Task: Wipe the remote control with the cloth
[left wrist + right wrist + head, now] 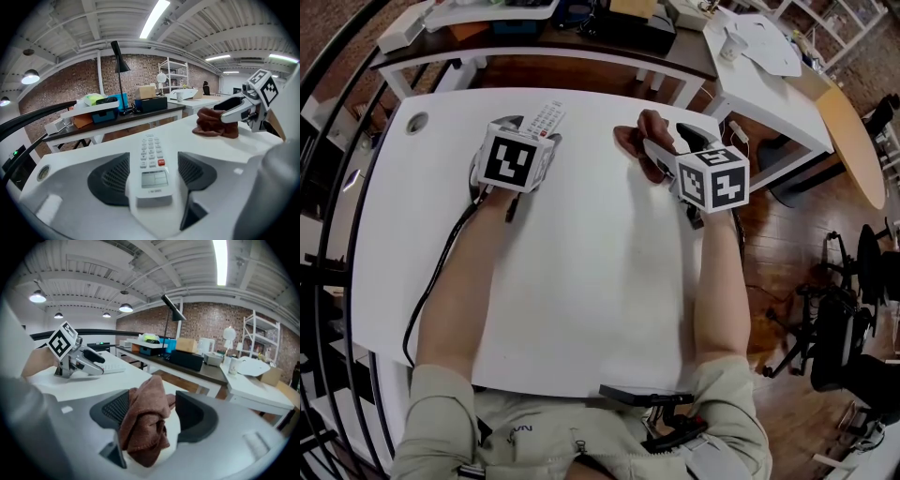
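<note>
A white remote control lies on the white table, buttons up, at the far left. My left gripper stands open around its near end; in the left gripper view the remote sits between the two pads with a gap on each side. A crumpled brown cloth lies at the far right of the table. My right gripper is open over it: the cloth leans on the left pad and stands clear of the right one. Each gripper sees the other.
A black cable runs from the left gripper across the table's left side, near a round grommet. Beyond the far edge stands a dark desk with boxes and a black lamp. A second white table is at the right.
</note>
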Demonstrator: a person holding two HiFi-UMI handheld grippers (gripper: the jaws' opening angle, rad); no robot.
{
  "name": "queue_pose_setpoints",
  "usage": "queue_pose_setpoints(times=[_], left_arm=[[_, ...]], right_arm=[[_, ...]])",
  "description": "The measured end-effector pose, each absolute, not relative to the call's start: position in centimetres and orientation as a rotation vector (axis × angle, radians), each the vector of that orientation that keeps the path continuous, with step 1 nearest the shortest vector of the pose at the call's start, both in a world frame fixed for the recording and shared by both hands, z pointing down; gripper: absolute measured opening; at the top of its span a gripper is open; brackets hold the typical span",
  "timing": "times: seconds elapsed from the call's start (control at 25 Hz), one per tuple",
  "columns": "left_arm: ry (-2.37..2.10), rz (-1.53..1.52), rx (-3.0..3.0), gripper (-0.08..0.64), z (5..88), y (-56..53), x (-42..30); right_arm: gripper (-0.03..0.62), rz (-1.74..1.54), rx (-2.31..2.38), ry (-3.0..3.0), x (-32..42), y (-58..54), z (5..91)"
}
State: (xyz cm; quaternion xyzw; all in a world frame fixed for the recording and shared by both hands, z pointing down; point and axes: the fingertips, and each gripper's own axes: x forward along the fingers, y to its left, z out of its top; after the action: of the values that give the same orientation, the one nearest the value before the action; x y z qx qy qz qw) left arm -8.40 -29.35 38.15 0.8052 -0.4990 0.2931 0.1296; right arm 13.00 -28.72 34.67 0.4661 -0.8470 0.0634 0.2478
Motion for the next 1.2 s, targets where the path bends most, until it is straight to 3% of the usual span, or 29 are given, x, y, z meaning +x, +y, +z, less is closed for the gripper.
queue_pose_setpoints(times=[0.2, 0.48, 0.68, 0.8, 1.2], left_arm=[[-1.509, 0.661, 2.476, 0.306, 33.6, -28.8, -7.7], [-1.654, 0.384, 2.595, 0.166, 26.0, -24.6, -8.3], [-1.711, 0.162, 2.670, 0.161, 22.4, -19.3, -8.6], [-1.756, 0.042, 2.706, 0.120, 20.4, -15.6, -9.2], [-1.772, -0.120, 2.831, 0.066, 17.8, -4.9, -8.6]], right_arm=[[0.300, 0.073, 1.401, -2.374, 13.5, -27.4, 30.1], [0.128, -0.092, 1.518, -2.433, 13.4, -22.4, 24.8], [0.116, -0.203, 1.547, -2.457, 12.3, -16.9, 21.4], [0.076, -0.266, 1.572, -2.475, 11.5, -13.2, 20.1], [0.007, -0.331, 1.663, -2.507, 10.5, -3.8, 19.4]])
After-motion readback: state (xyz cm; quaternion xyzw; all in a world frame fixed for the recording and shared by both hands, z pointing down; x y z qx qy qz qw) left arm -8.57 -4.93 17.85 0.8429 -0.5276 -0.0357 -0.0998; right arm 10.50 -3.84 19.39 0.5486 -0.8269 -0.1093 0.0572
